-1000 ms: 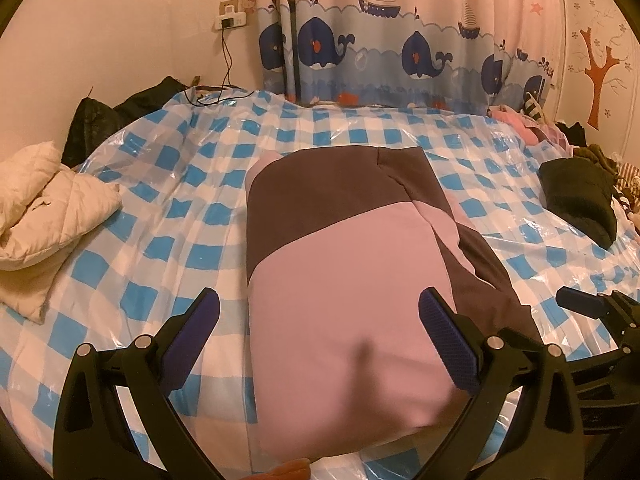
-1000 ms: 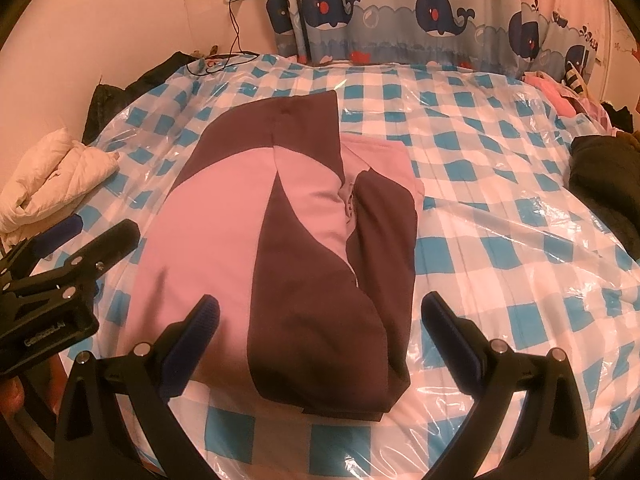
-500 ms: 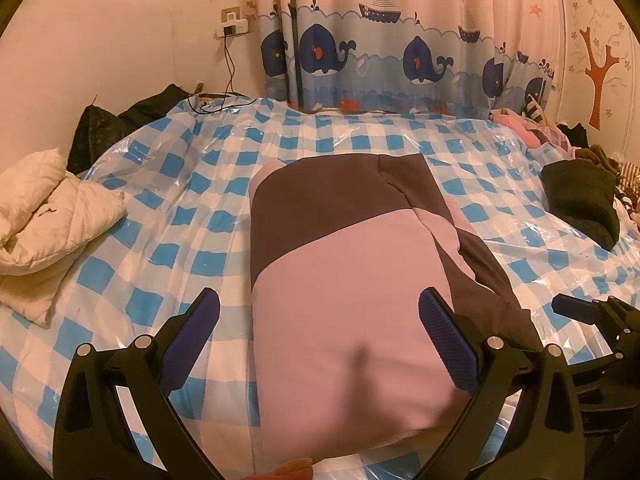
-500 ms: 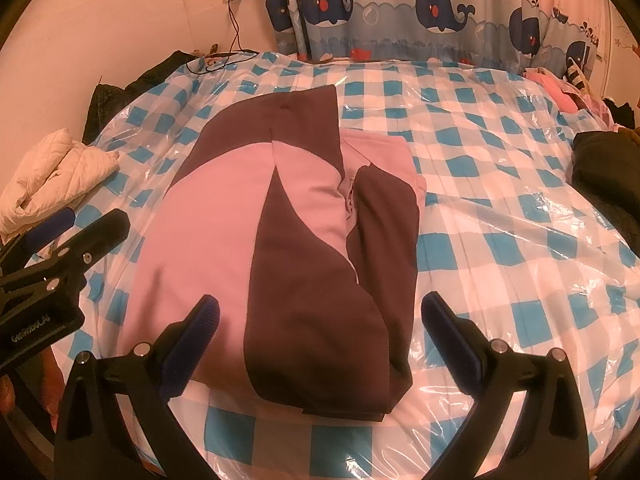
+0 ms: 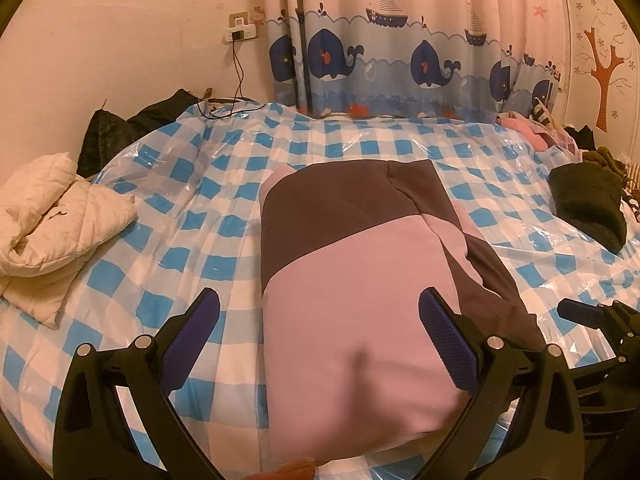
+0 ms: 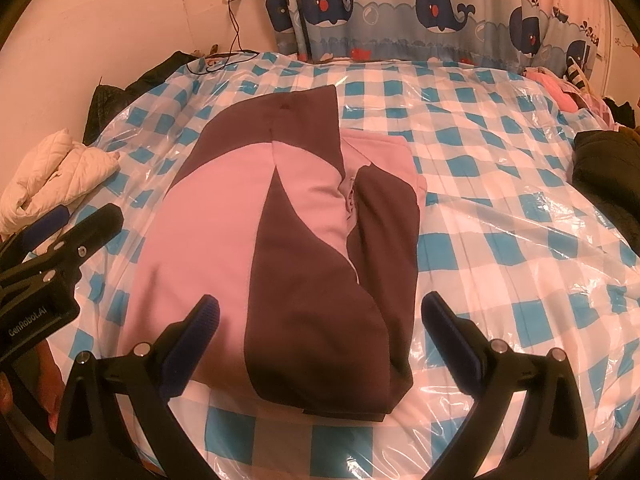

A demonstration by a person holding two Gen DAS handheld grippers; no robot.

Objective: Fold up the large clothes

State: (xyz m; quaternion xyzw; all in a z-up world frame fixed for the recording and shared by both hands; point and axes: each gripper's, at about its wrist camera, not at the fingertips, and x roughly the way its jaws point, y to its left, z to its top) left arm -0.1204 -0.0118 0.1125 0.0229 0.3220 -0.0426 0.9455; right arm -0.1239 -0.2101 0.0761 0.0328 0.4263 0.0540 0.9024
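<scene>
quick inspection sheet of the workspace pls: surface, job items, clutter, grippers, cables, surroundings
Surface: bed under blue-white checked cover with clear plastic film.
Job's things: pink-and-brown garment lying folded lengthwise mid-bed, held by neither gripper.
Clutter: cream quilted jacket at left edge; dark garment at right edge; black clothing by the wall; pink clothes far right.
Grippers: left gripper open; right gripper open; both over the garment's near end.
Cables: black cable from wall socket down to the bed.
Surroundings: whale-print curtain, tree wall decal.
</scene>
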